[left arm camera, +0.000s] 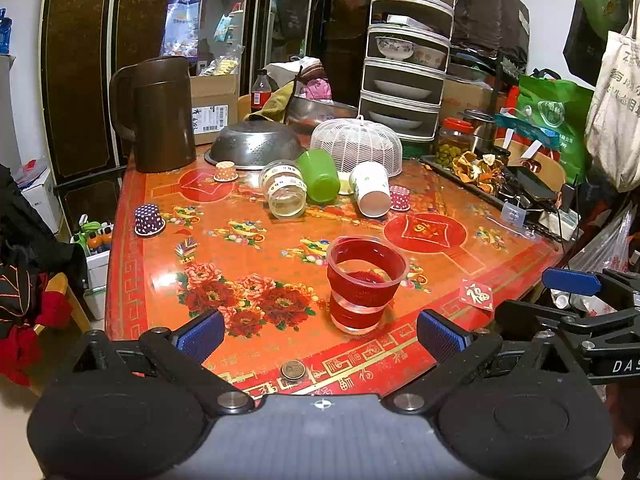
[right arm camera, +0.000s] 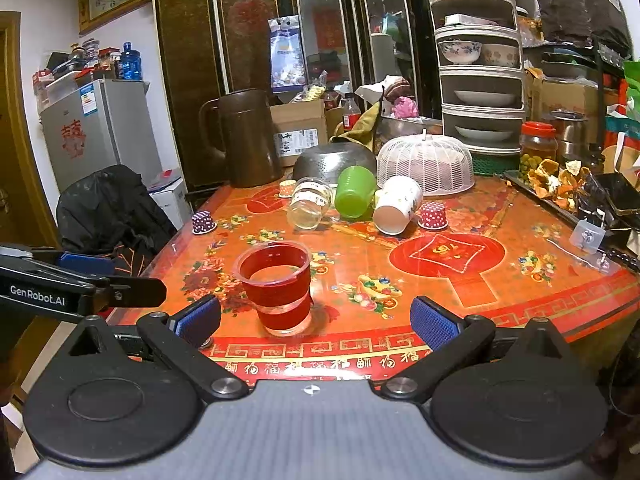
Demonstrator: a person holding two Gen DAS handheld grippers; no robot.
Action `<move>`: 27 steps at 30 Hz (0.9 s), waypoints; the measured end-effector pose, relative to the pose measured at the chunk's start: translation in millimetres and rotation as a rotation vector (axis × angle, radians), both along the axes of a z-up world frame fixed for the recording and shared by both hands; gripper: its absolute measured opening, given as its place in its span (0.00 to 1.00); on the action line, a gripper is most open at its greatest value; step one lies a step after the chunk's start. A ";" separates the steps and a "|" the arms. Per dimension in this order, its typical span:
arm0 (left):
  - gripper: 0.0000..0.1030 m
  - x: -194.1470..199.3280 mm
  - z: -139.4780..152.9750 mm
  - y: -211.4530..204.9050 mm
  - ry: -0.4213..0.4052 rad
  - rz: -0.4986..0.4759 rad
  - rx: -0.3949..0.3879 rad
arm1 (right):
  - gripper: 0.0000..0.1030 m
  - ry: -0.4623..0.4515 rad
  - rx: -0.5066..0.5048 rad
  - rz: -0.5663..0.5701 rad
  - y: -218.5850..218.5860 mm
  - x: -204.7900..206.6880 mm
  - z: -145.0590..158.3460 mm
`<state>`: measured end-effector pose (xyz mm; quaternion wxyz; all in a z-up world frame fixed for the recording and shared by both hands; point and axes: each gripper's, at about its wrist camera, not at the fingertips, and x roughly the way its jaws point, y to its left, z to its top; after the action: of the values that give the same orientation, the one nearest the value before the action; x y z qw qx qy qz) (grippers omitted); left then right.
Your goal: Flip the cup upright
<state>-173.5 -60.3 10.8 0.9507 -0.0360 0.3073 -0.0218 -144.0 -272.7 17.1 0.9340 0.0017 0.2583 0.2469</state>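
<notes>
A clear cup with a red sleeve (left arm camera: 363,282) stands upright near the table's front edge; it also shows in the right wrist view (right arm camera: 280,286). Farther back, a glass jar (left arm camera: 285,193) (right arm camera: 309,202), a green cup (left arm camera: 320,176) (right arm camera: 354,192) and a white paper cup (left arm camera: 371,188) (right arm camera: 397,205) lie on their sides. My left gripper (left arm camera: 320,336) is open and empty, just short of the red cup. My right gripper (right arm camera: 316,322) is open and empty, with the red cup ahead and left of its middle.
The red patterned table (left arm camera: 248,264) holds small polka-dot cups (left arm camera: 148,220) (left arm camera: 400,198), an overturned metal colander (left arm camera: 254,144), a white mesh food cover (left arm camera: 356,142), a brown jug (left arm camera: 160,114) and a cluttered tray (left arm camera: 480,168) at the right. A coin (left arm camera: 293,370) lies at the front edge.
</notes>
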 end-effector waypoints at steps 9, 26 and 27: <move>1.00 -0.2 -1.4 -1.4 -0.004 -0.011 -0.010 | 0.99 -0.003 0.019 0.016 -1.3 -1.4 2.4; 1.00 -0.1 -1.6 -4.1 -0.004 -0.035 -0.020 | 0.99 0.003 0.047 0.016 -5.9 0.1 2.5; 1.00 -0.2 -1.6 -4.1 -0.004 -0.035 -0.020 | 0.99 0.003 0.049 0.016 -5.9 0.2 2.5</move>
<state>-173.6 -64.3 9.2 0.9504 -0.0399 0.3057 -0.0415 -143.9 -278.5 19.6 0.9313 0.0226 0.2535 0.2607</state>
